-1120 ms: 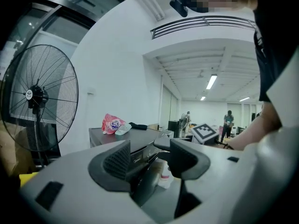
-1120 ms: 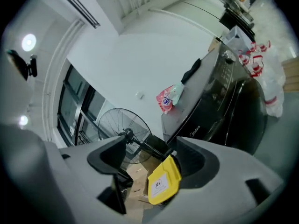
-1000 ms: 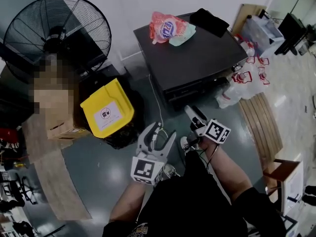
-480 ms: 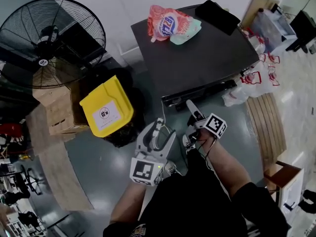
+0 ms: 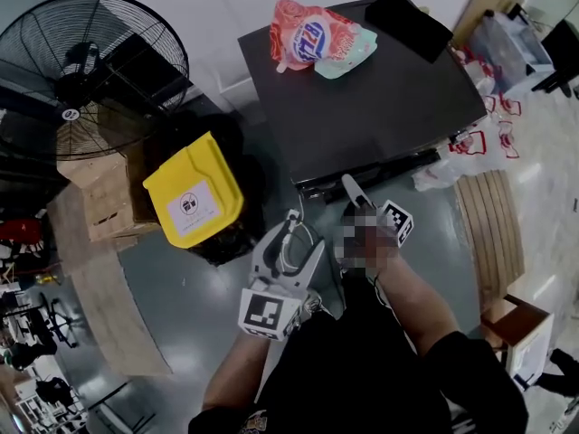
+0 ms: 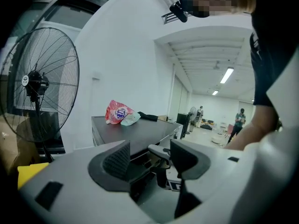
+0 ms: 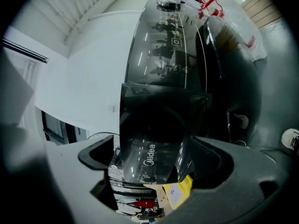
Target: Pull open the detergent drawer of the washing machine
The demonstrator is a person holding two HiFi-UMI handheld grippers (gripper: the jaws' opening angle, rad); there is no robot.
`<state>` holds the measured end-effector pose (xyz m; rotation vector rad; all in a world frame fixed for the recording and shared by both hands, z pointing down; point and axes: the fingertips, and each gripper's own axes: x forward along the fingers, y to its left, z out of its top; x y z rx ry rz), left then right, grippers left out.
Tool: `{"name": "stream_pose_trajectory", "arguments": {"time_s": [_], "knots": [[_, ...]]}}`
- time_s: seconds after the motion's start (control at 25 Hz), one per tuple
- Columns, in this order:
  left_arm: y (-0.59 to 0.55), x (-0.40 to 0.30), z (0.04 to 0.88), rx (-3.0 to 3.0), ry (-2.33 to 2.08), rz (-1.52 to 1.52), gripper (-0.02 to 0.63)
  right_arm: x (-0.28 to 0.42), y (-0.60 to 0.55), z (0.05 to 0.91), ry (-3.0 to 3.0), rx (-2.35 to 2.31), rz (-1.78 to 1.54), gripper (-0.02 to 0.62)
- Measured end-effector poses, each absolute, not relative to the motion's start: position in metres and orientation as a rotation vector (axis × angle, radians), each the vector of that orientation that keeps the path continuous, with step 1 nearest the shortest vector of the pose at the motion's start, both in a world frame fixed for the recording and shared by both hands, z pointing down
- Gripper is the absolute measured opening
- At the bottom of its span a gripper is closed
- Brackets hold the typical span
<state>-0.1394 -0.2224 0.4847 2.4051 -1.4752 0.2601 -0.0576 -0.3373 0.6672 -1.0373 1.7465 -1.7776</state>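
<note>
Right gripper (image 7: 156,149) is held at the front of a dark washer (image 5: 380,98), turned on its side, its jaws spread wide and just lately opening. The detergent drawer (image 7: 152,120), a glossy dark panel at one end of the control strip, stands between the jaws, but neither pad presses on it, so nothing is grasped. Left gripper (image 5: 294,242) hangs lower and nearer the person's body, also released, with only air and a glimpse of the other tool between its jaws. Judging by this, the reach to the drawer is about done; closing on its front and the whole pull are left. Whether the drawer already stands out a little cannot be told. The word "Midea" reads in pale letters on the drawer front; small icons farther along the strip are too fine to read. On the washer's flat top, toward the back, lies a pink and red bag (image 5: 308,39) with a blue logo that cannot be made out. To the left of the washer stands a yellow bin (image 5: 194,202) bearing a white label with a small symbol, and past it a large black fan (image 5: 90,61).
</note>
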Motion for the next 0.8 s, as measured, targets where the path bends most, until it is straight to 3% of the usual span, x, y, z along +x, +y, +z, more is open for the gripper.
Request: {"name": "stream_pose_trajectory", "arguments": {"time_s": [0.24,0.8], "knots": [[-0.227,-0.139,0.487,2.406,-1.476,0.267,0.247,-0.067,-0.352,0.67,1.773,-1.004,-1.761,0.478],[-0.22,-0.139,0.484,2.408,-1.476,0.25,0.247,-0.066,-0.348,0.671,1.761,-1.005,-1.74,0.469]]}}
